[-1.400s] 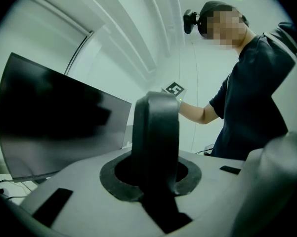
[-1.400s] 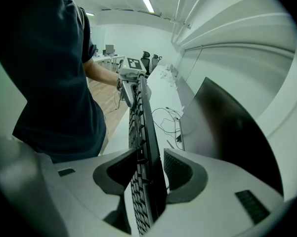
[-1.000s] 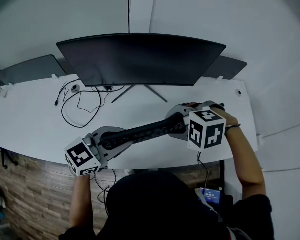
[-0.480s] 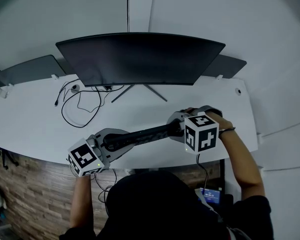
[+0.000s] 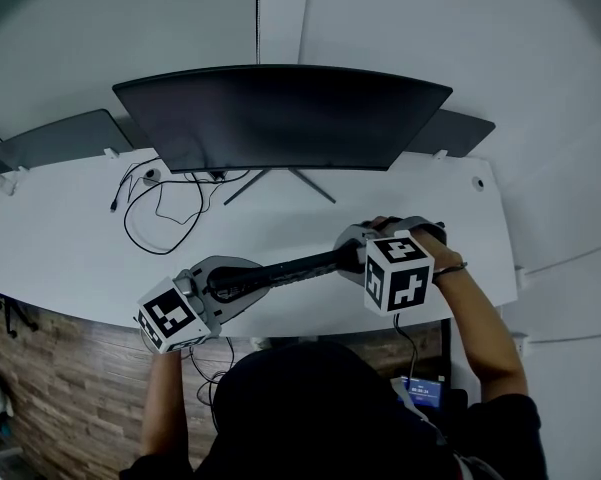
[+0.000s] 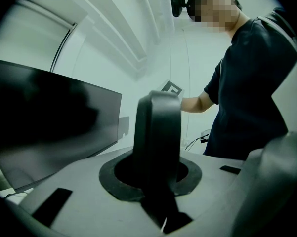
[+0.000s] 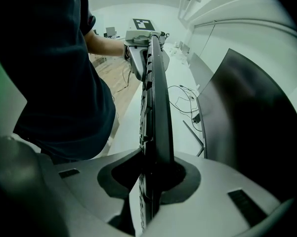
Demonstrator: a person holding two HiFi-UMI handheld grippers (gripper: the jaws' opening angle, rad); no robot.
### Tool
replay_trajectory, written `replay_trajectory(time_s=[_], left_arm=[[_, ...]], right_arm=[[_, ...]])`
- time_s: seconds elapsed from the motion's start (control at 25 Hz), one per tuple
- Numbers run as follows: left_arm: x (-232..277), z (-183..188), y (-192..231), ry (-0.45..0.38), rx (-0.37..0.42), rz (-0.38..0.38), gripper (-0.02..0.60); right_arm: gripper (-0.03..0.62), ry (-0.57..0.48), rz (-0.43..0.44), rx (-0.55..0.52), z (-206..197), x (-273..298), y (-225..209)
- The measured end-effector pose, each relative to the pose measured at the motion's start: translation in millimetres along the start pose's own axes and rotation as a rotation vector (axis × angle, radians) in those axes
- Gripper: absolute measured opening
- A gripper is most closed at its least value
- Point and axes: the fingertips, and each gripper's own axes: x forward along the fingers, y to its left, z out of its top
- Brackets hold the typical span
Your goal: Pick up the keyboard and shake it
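A black keyboard (image 5: pixel 292 265) hangs in the air above the white desk (image 5: pixel 70 253), turned up on its edge. My left gripper (image 5: pixel 223 280) is shut on its left end and my right gripper (image 5: pixel 358 253) is shut on its right end. In the left gripper view the keyboard's end (image 6: pixel 156 132) stands upright between the jaws. From the right gripper view the keyboard (image 7: pixel 153 93) runs away edge-on, keys facing left, to the left gripper (image 7: pixel 141 51) at its far end.
A wide curved monitor (image 5: pixel 280 118) stands at the back of the desk, with a second dark screen (image 5: pixel 50 140) to its left. Loose cables (image 5: pixel 160 213) lie on the desk left of the monitor's stand. The desk's front edge runs below the grippers, wooden floor beyond.
The keyboard has tipped: its right end dropped a little toward the person and its left end shifted slightly. Both grippers stay shut on it.
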Motion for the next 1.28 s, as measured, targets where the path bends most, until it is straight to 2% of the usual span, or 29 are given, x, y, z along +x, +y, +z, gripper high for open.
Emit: replay_trajectory(time_s=[0.2, 0.48, 0.92, 1.28], left_arm=[[0, -2, 3, -0.014, 0.036, 0.027, 0.107], [-2, 6, 15, -0.048, -0.022, 0.078, 0.166], [-11, 21, 30, -0.127, -0.062, 0.142, 0.253], [-27, 36, 49, -0.240, -0.056, 0.280, 0.330]], right_arm=[[0.095, 0.002, -0.035, -0.006, 0, -1, -2], [0.092, -0.064, -0.020, 0.037, 2, -7, 0], [0.089, -0.161, -0.013, 0.103, 4, -17, -2], [0.089, -0.222, -0.067, 0.135, 8, -29, -13]])
